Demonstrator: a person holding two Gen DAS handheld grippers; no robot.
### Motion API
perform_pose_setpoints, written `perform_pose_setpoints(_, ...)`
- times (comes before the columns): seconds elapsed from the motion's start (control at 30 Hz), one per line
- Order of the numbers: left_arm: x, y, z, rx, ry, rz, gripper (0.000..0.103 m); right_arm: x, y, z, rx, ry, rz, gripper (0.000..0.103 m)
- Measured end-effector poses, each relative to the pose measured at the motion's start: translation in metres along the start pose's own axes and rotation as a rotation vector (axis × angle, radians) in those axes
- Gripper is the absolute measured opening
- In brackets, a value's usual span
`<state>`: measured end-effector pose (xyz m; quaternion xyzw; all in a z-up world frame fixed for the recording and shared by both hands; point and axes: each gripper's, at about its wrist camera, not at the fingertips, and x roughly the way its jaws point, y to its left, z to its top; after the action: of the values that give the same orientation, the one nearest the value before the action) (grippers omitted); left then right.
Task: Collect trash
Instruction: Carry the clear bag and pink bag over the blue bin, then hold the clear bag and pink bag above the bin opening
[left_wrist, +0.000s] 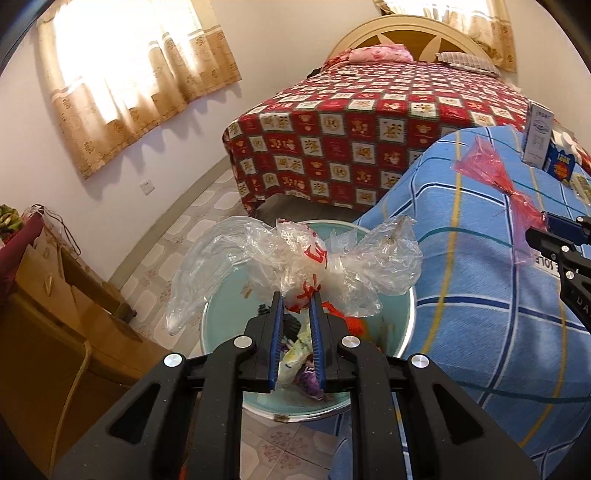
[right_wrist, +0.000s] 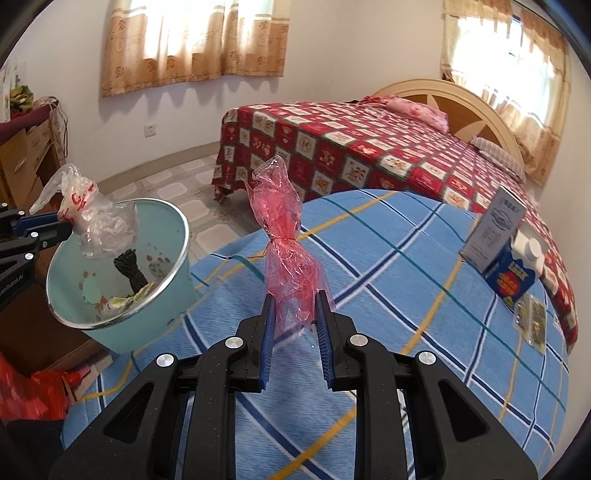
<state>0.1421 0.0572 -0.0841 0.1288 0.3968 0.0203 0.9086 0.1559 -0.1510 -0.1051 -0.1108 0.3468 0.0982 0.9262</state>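
My left gripper (left_wrist: 296, 295) is clamped on a crumpled clear plastic bag (left_wrist: 295, 258) with red print, and I hold it right over the open mouth of the pale green bin (left_wrist: 404, 325). The bag spreads out to both sides of the fingers, above the rim. Down inside the bin I can see mixed rubbish: something black and ribbed, a bit of purple, some yellowish scraps. The bin stands on the tiled floor, just beside the table with the blue checked cloth (left_wrist: 480, 295).

My right gripper (right_wrist: 294, 299) is closed on the lower end of a pink plastic wrapper (right_wrist: 284, 236), knotted at its middle, which stands up from the fingers above the blue cloth. From this side the bin (right_wrist: 147, 328) lies to the left of the wrapper, with the clear bag (right_wrist: 92, 218) and the left gripper (right_wrist: 62, 223) at its far rim.

At the far right of the table stand a white box (right_wrist: 493, 236) and a blue carton (right_wrist: 515, 280), touching each other, with a small flat packet (right_wrist: 532, 321) lying near them. Behind the table is a bed with a red patterned cover (right_wrist: 351, 147).
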Motion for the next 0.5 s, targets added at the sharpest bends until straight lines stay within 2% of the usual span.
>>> perform_pose_setpoints(0.5, 0.003, 0.027, -0.014, -0.024, 0.02, 0.041, 0.014, 0.006, 0.035, 0.01, -0.064, 0.004, 0.039, 0.022)
